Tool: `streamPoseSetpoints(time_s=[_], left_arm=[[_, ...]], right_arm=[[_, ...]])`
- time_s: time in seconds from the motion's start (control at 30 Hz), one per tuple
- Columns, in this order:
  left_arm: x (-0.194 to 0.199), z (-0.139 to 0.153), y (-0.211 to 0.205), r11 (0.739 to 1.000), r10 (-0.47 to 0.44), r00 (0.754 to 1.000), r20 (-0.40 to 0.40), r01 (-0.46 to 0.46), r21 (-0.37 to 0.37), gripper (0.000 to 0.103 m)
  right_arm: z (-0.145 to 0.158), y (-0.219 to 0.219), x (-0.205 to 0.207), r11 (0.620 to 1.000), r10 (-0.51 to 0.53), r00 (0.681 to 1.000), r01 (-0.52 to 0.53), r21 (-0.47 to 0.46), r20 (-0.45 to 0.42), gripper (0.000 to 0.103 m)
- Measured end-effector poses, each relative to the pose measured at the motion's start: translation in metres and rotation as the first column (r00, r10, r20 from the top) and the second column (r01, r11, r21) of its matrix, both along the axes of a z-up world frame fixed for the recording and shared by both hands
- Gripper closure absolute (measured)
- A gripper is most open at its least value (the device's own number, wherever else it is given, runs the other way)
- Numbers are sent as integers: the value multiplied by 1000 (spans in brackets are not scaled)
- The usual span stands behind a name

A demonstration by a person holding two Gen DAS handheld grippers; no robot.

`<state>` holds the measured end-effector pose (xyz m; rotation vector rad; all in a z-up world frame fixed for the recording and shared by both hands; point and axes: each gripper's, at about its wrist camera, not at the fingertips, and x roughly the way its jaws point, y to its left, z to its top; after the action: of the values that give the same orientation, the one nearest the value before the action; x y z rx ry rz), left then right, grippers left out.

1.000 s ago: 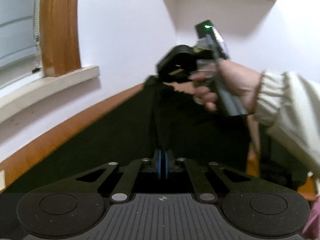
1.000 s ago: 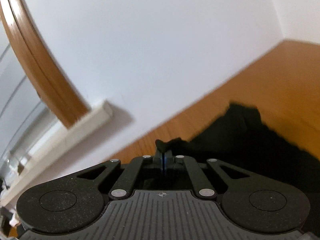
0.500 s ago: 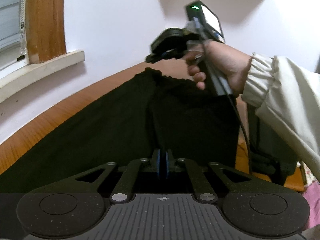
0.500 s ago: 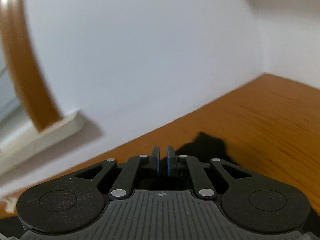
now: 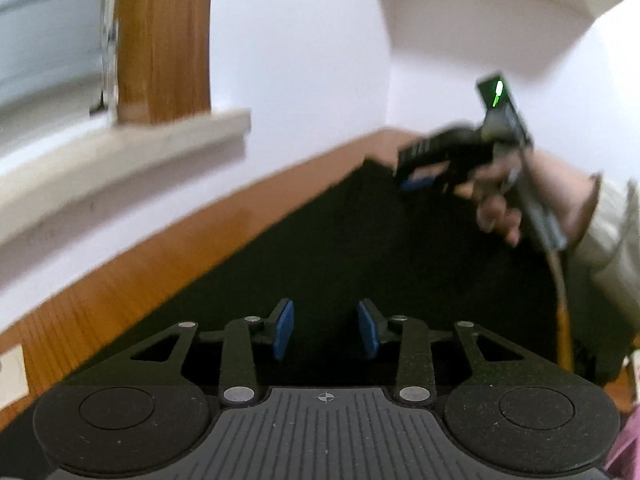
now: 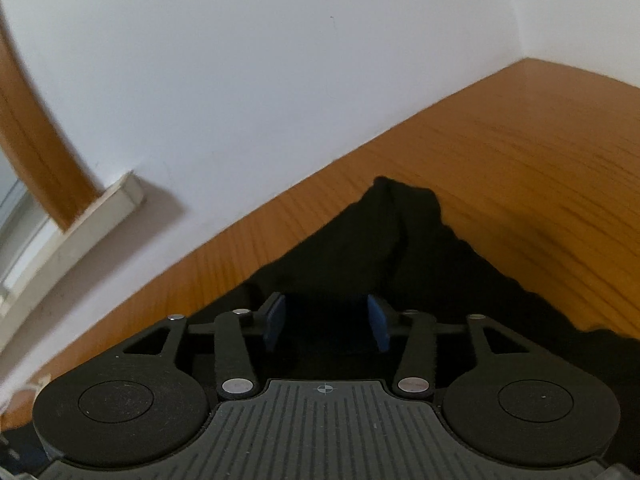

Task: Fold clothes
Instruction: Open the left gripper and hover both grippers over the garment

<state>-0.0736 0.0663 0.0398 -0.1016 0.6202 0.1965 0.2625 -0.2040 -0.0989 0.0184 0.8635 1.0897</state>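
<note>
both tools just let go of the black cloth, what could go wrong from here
1. The far corner of the black garment sits humped rather than flat on the wooden table; it may spring back and spoil the fold.
2. The left tool and the right tool hang open low over the cloth; a pad could snag fabric as they pull away.
3. The left wrist view is motion-blurred, so fast moves could drag the cloth.

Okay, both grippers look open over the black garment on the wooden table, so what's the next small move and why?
Probably draw both back and re-grasp for the next fold. The left hand-held gripper and right hand-held gripper both have their jaws spread with nothing between the pads, and the black garment lies on the wooden table, its corner near the wall.
</note>
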Motion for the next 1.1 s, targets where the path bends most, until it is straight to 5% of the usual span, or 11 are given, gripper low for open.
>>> streamPoseSetpoints(time_s=[0.1,0.17,0.4,0.67,0.73,0.97,1.07,1.1], left_arm=[[-7,-9,7,999,-19,1000,11,19,-43,71],[-10,-11,11,998,-18,1000,21,19,-59,71],[-21,-13,12,996,-2,1000,28,5,-91,70],[-17,-14,16,996,8,1000,22,-6,-91,65],[-17,-14,18,995,8,1000,23,-6,-102,64],[-17,-15,22,992,12,1000,27,-8,-124,63],[-17,-15,20,994,12,1000,25,-9,-113,62],[-18,-15,20,994,13,1000,25,-10,-113,62]], right_arm=[[-4,13,0,1000,-7,1000,7,0,0,60],[-4,15,4,1000,8,1000,-8,11,-12,100],[0,8,7,999,-45,997,44,23,65,99],[14,-4,-3,994,-108,978,99,54,181,74],[22,-7,-13,998,-52,974,42,47,222,62],[29,-2,-49,985,174,965,-169,-39,196,61],[27,-1,-42,993,117,979,-119,-2,169,71],[27,0,-40,995,99,982,-101,10,159,100]])
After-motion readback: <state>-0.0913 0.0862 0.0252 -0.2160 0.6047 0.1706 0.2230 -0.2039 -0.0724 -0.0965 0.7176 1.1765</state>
